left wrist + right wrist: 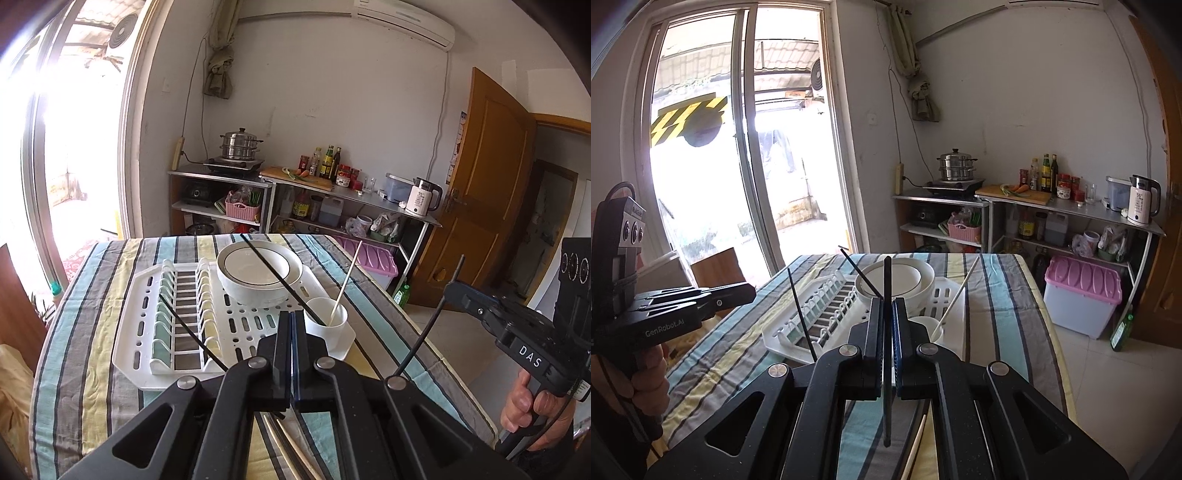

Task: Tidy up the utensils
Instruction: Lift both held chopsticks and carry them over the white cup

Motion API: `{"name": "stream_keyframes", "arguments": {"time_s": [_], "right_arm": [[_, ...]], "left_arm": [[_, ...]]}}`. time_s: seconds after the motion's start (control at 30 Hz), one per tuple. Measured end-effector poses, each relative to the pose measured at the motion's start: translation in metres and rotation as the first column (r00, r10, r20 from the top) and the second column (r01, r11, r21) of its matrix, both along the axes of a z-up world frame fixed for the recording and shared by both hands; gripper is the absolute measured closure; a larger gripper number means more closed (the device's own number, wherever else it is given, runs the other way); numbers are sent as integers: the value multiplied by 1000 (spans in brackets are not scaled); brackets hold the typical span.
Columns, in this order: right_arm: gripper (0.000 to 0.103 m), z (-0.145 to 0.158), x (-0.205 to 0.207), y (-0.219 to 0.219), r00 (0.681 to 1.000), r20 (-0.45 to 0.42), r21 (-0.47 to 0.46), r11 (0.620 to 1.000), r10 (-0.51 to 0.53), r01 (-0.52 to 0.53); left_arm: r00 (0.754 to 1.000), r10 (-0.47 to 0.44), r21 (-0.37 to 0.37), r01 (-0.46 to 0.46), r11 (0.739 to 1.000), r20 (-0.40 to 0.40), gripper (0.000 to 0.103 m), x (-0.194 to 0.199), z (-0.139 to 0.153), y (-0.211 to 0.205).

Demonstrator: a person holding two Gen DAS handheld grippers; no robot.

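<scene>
Both wrist views sit low at the table's near edge, facing the far kitchen shelves [314, 184]. Left view looks close over the drying rack [147, 325]; right view seems slightly further right. Both share rack [820, 314], bowl [901, 280] and cup [328, 321].

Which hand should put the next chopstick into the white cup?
Right. The right gripper already pinches a black chopstick between its fingers, close to the white cup. The left gripper looks shut with nothing visibly between its fingers.
</scene>
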State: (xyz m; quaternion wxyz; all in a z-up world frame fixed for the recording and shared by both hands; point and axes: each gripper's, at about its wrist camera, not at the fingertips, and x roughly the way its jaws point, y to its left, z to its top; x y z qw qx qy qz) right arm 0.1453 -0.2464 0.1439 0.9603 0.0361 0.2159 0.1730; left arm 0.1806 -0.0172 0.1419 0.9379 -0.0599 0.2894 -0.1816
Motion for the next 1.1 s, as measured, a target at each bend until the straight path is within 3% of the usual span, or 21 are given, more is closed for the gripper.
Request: {"name": "stream_keyframes", "arguments": {"time_s": [0.17,0.23,0.3,0.53,1.1], "right_arm": [[99,-6,3,1,1000,-15,-7,1000,12,-12],[99,-7,5,1,1000,-18,-7,1000,13,-13],[99,-9,7,2,1000,-23,-6,1000,15,-15],[99,-14,14,9,999,-33,-17,1000,24,-25],[99,-18,22,9,999,-36,-22,999,31,-32]], "left_arm": [[989,72,-99,-85,992,-128,101,19,-33,51],[979,111,-106,-131,986,-174,96,25,-48,70],[965,131,-135,-165,977,-229,82,34,-65,86],[912,126,-184,-211,960,-391,79,79,-112,95],[836,208,-116,-306,945,-508,79,147,-167,77]]}}
